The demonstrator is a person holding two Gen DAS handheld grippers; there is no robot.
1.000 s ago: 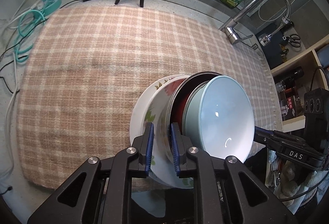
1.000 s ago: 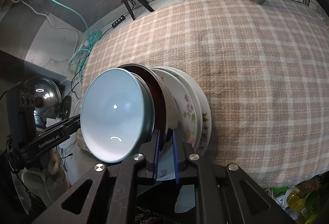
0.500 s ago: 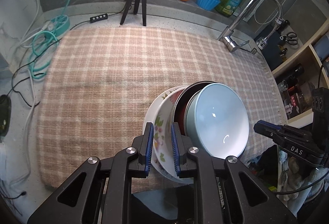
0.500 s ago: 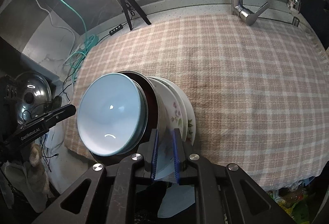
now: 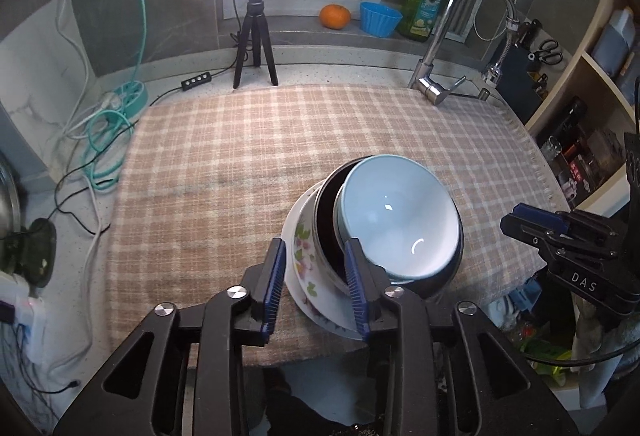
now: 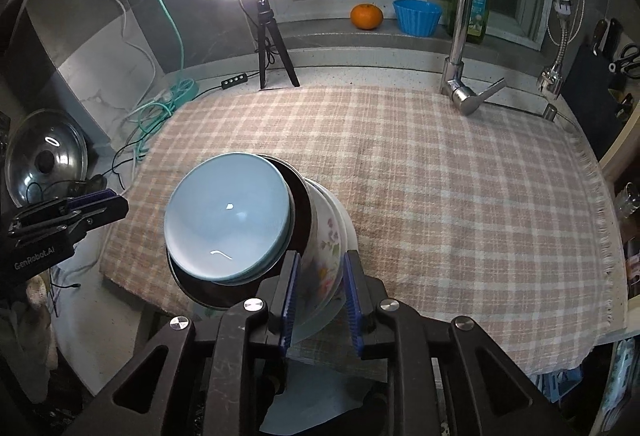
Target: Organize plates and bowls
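A stack of dishes is held tilted above the checked cloth (image 5: 240, 164). It holds a light blue bowl (image 5: 396, 220), a dark bowl (image 5: 328, 232) and white floral plates (image 5: 304, 256). My left gripper (image 5: 316, 276) is shut on the rims of the floral plates and dark bowl. My right gripper (image 6: 318, 290) is shut on the floral plates (image 6: 326, 256) on the opposite side, with the blue bowl (image 6: 228, 220) to its left. Each gripper shows in the other's view, the right one (image 5: 560, 232) and the left one (image 6: 68, 212).
A ring light on a tripod (image 5: 256, 48) stands at the back. A tap (image 5: 436, 84) rises at the back right. An orange (image 5: 335, 16), a blue cup (image 5: 380, 18) and a soap bottle (image 5: 426, 2) sit on the sill. Cables (image 5: 108, 124) lie at left. Shelves (image 5: 592, 140) stand at right.
Both grippers have lifted and pulled back with the stack, so more of the counter and the ring light show. The stack now looks smaller and the jaws stand wider around the rims.
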